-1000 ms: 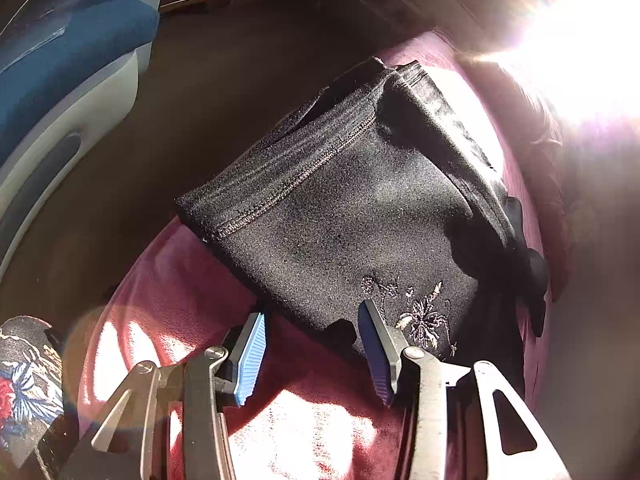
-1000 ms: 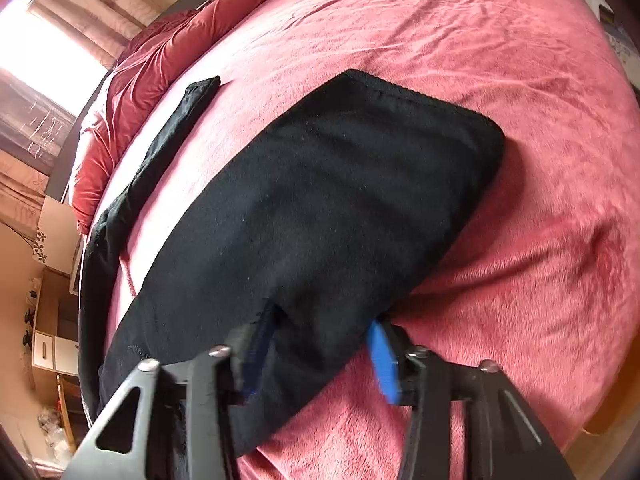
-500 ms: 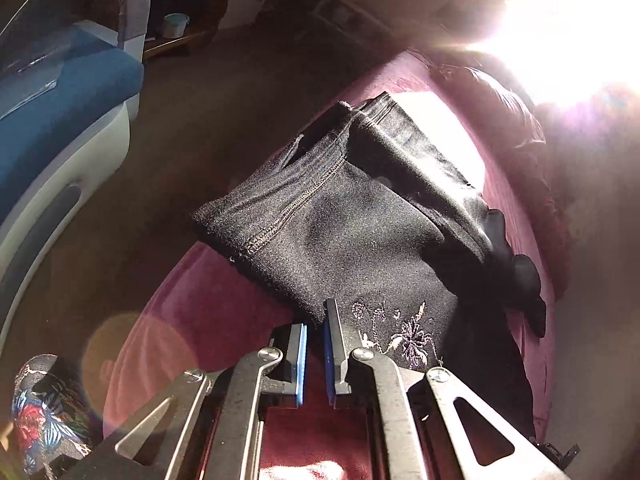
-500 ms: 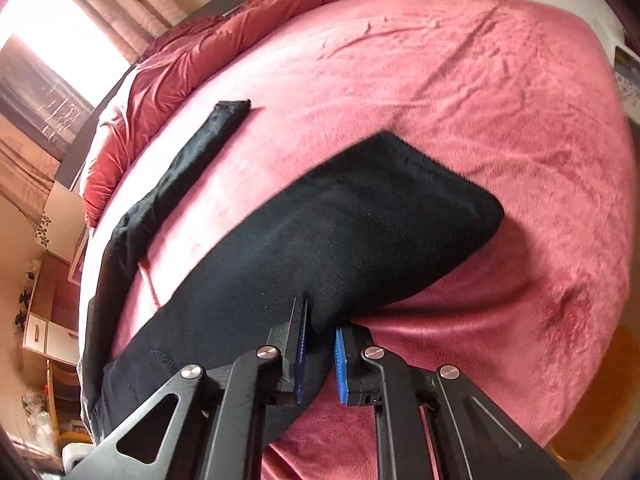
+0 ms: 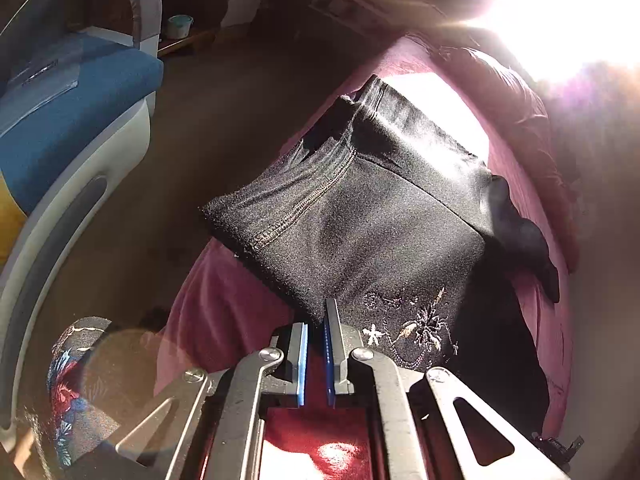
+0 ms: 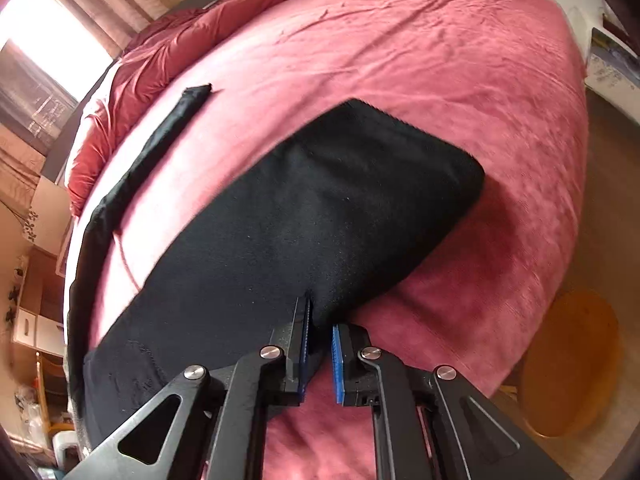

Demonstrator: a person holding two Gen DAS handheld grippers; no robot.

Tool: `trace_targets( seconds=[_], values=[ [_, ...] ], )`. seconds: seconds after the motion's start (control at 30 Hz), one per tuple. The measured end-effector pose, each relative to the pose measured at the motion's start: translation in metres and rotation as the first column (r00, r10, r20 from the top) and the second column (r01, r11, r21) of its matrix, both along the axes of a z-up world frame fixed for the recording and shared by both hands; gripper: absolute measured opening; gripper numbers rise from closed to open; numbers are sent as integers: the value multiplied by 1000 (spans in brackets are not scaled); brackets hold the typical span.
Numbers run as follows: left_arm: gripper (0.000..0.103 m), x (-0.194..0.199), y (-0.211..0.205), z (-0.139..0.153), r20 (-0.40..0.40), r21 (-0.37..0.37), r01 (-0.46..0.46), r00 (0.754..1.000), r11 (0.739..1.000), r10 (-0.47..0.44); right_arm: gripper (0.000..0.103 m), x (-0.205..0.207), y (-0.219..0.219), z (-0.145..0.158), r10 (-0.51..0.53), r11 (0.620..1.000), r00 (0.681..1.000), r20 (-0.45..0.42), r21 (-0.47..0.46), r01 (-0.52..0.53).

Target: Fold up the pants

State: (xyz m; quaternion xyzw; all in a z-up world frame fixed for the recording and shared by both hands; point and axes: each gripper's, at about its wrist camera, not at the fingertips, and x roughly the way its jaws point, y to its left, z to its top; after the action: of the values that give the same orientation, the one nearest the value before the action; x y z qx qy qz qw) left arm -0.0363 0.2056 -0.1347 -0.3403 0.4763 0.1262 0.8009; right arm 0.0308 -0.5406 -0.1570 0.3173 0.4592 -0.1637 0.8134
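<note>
Pants (image 5: 360,216): black knit, pinched by both tongs, lifted.

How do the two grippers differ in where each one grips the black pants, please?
The left gripper pinches a corner beside the floral embroidery; the right gripper pinches a plain edge. The left gripper's frame is silver, the right gripper's black. Both are shut on the pants with blue pads.

A bed (image 6: 460,60) with a pink-red cover carries black pants (image 6: 304,216) and a bunched red duvet (image 6: 160,52)
</note>
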Motion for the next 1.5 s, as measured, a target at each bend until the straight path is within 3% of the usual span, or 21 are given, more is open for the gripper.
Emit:
trace_targets(
  seconds=[0.13, 0.2, 0.27, 0.33, 0.5, 0.63, 0.93, 1.07, 1.17, 1.5],
  values=[
    [8, 7, -3, -13, -78, 30, 23, 997, 999, -20, 10, -1, 4, -2, 27, 998, 999, -29, -48, -28],
    [18, 13, -4, -16, -125, 52, 29, 992, 998, -23, 14, 1, 8, 5, 47, 994, 998, -42, -101, -51],
    [26, 14, -3, -11, -135, 80, 28, 991, 996, -17, 37, 1, 18, 19, 70, 973, 995, -69, -215, -84],
    [27, 9, 0, -5, -139, 104, 21, 990, 994, -6, 53, 0, 27, 35, 85, 942, 994, -71, -318, -103],
    [27, 6, 3, 28, -68, 224, -3, 998, 975, 19, 54, 0, 70, 72, 193, 866, 981, -32, -464, -185],
    [27, 16, -6, 51, -8, 282, 26, 1000, 959, -25, 58, 14, 120, 89, 325, 810, 946, -9, -513, -283],
    [27, 45, -34, 58, 20, 281, 122, 991, 952, -133, 60, 43, 241, 99, 575, 678, 818, -9, -554, -483],
    [27, 60, -47, 56, 10, 286, 163, 985, 944, -173, 61, 50, 287, 99, 645, 607, 764, -31, -587, -536],
    [28, 72, -51, 55, -1, 292, 182, 982, 939, -190, 62, 56, 303, 99, 681, 573, 732, -38, -595, -563],
    [30, 109, -48, 53, -35, 325, 205, 978, 923, -205, 64, 78, 332, 93, 736, 502, 674, -65, -616, -607]
  ],
)
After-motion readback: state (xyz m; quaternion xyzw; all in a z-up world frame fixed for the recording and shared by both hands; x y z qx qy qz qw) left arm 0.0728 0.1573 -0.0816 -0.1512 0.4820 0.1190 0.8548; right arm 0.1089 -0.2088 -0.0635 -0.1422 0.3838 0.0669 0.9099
